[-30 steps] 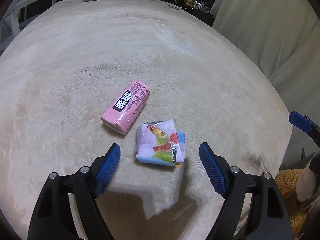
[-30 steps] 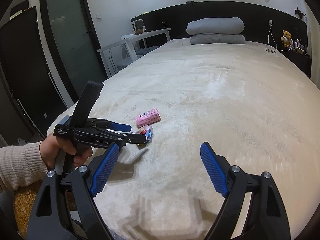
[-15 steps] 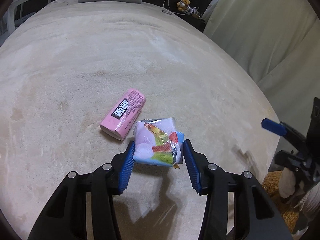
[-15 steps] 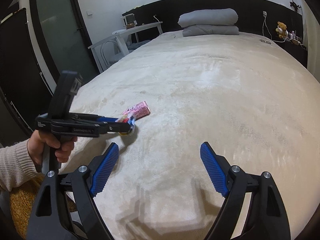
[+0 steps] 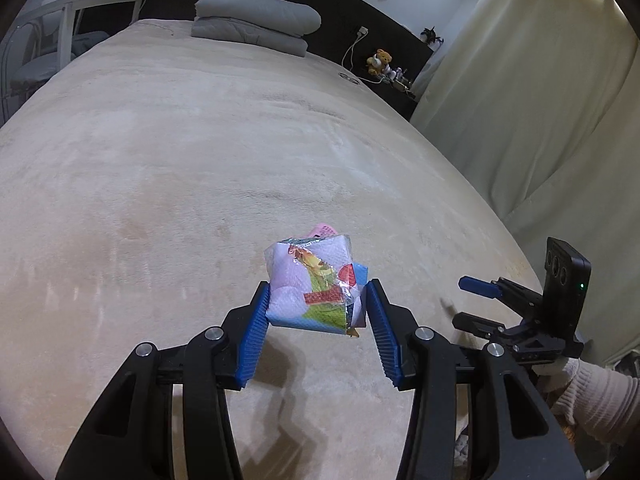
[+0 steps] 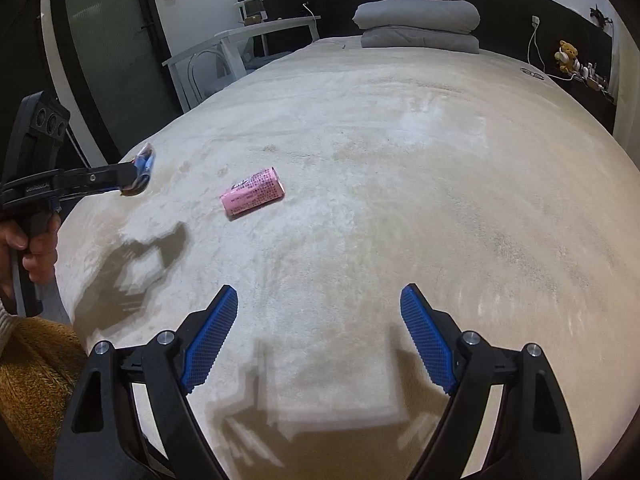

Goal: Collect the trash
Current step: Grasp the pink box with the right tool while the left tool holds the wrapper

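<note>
Overhead, left gripper (image 5: 316, 312) pinches a snack wrapper (image 5: 316, 284) above the beige bed (image 6: 400, 160); right gripper (image 6: 320, 340) gapes empty.

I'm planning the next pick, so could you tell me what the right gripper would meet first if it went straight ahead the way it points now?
Most likely the cream bed cover: the right gripper is open, angled toward bare blanket. The pink packet lies left of that line, though depth is unclear.

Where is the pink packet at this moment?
The pink packet lies on the beige bed cover, left of centre in the right wrist view, beyond the open right gripper and apart from the lifted left gripper.
</note>
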### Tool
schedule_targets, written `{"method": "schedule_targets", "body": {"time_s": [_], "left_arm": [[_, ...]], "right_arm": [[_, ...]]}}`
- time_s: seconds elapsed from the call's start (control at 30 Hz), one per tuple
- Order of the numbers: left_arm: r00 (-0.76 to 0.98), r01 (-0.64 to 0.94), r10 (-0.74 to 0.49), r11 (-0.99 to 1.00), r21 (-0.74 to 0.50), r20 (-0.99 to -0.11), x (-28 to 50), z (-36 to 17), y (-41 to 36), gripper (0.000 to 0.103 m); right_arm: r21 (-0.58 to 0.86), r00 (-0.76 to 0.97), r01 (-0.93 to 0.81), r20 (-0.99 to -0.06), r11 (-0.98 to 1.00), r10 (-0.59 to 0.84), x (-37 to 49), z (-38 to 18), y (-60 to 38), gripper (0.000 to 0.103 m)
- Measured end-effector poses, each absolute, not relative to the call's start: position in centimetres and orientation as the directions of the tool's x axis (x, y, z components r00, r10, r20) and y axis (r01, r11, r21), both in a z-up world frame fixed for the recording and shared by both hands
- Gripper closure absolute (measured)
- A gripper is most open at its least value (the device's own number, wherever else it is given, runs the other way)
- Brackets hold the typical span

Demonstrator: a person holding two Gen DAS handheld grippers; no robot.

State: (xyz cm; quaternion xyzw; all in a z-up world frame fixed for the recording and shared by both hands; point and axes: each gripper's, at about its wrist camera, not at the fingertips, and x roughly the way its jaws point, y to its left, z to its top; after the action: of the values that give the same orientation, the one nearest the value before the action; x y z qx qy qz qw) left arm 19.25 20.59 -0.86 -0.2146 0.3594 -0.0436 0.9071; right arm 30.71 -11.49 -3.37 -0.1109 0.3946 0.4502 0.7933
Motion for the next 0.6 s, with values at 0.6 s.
{"method": "schedule_targets", "body": {"time_s": [0.6], "left_arm": [[0.755,-0.169,-0.201,0.861,-0.480,-0.625,15.7,-1.9,25.9,0.056]], "right_arm": [[0.112,0.197,-0.904,-0.748,0.413,0.633,34.1,-6.8,2.6,0.009]]}}
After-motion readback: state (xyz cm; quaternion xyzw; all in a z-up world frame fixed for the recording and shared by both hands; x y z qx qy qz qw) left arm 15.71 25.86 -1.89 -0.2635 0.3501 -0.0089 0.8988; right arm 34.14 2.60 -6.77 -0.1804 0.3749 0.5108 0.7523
